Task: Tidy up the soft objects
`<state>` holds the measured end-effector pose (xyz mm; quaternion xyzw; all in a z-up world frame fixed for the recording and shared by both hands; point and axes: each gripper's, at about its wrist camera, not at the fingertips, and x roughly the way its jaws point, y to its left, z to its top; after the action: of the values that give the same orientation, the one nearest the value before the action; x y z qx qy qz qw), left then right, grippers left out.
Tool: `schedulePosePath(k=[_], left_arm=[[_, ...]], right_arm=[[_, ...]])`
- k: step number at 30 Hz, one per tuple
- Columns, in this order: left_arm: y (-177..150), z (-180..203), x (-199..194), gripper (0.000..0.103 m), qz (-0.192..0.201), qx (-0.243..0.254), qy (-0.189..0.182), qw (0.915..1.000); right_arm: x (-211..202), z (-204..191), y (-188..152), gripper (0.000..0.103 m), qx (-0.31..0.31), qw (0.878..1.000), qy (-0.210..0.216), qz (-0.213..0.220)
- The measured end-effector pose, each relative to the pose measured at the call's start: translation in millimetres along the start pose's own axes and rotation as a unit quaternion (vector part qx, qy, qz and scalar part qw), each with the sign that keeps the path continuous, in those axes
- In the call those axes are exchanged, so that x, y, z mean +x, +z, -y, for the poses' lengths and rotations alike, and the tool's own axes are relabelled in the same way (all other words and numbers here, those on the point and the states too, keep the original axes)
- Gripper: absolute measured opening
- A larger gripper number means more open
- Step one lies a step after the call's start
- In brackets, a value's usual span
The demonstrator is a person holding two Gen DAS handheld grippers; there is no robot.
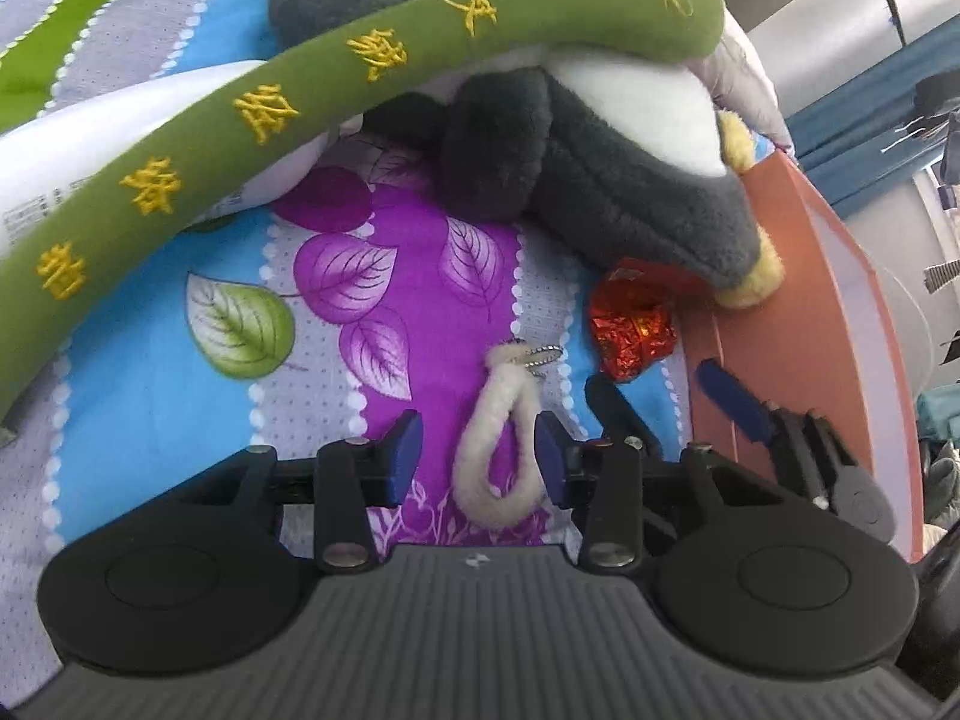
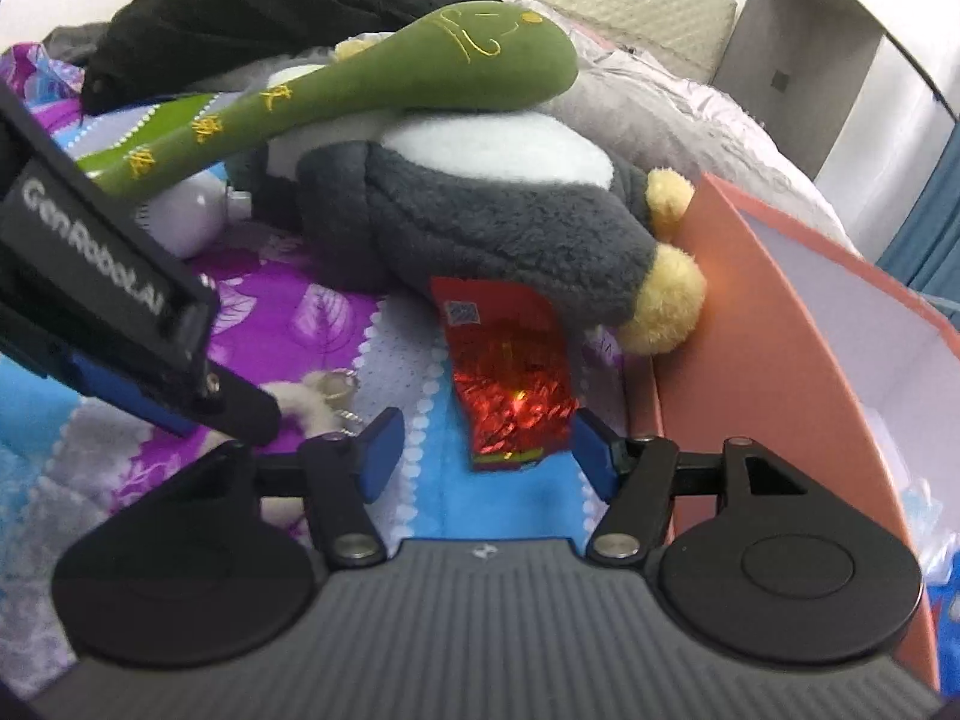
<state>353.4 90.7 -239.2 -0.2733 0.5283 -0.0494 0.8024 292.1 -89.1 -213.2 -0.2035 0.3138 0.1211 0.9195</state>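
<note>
Early going: left gripper [image 1: 477, 459] straddles the white fluffy keychain [image 1: 498, 456], jaws spread, no pinch. Right gripper [image 2: 483, 459] gapes around the red foil packet [image 2: 510, 396]. Grey plush [image 2: 480, 210] and green plush stick [image 2: 336, 102] wait at twelve o'clock, unsorted.

The supporting surface is a bed covered by a bedsheet [image 1: 180, 360] printed in blue, grey and purple bands with leaf motifs. Lying directly on it: a white fluffy loop with a key ring [image 1: 498, 456], a red foil packet [image 2: 510, 384], a grey-and-white plush toy [image 2: 498, 222], a white bottle [image 2: 186, 216], and a salmon-coloured box [image 2: 750, 312] at the right edge.
</note>
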Motion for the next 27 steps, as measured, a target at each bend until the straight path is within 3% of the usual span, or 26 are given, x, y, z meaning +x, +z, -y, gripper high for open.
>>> schedulePosePath(k=[1, 4, 9, 16, 19, 27], left_arm=[[1.3, 0.0, 3.0, 0.043, -0.003, -0.001, -0.002, 1.0], [5.1, 0.3, 13.2, 0.035, -0.009, -0.001, 0.002, 1.0], [8.2, 4.0, 16.7, 0.011, -0.002, 0.002, 0.015, 0.9999], [3.7, 7.3, -1.0, 0.009, 0.035, 0.013, 0.028, 0.9989], [-0.2, 5.6, -11.2, 0.009, 0.042, 0.011, 0.03, 0.9986], [-16.4, 6.6, -44.9, 0.009, 0.063, 0.006, 0.026, 0.9976]], right_arm=[[2.6, -0.1, 0.8, 0.078, -0.007, 1.0, -0.004, 0.001], [11.5, -0.1, 2.8, 0.078, -0.015, 1.0, 0.0, -0.004], [26.1, -1.8, 3.2, 0.078, -0.03, 0.999, 0.001, -0.014], [37.4, 2.8, 6.7, 0.077, -0.006, 0.999, 0.017, -0.035], [37.2, 6.0, 8.3, 0.06, 0.004, 0.999, 0.01, -0.041], [7.3, 11.9, 13.5, 0.056, -0.004, 0.999, 0.038, -0.03]])
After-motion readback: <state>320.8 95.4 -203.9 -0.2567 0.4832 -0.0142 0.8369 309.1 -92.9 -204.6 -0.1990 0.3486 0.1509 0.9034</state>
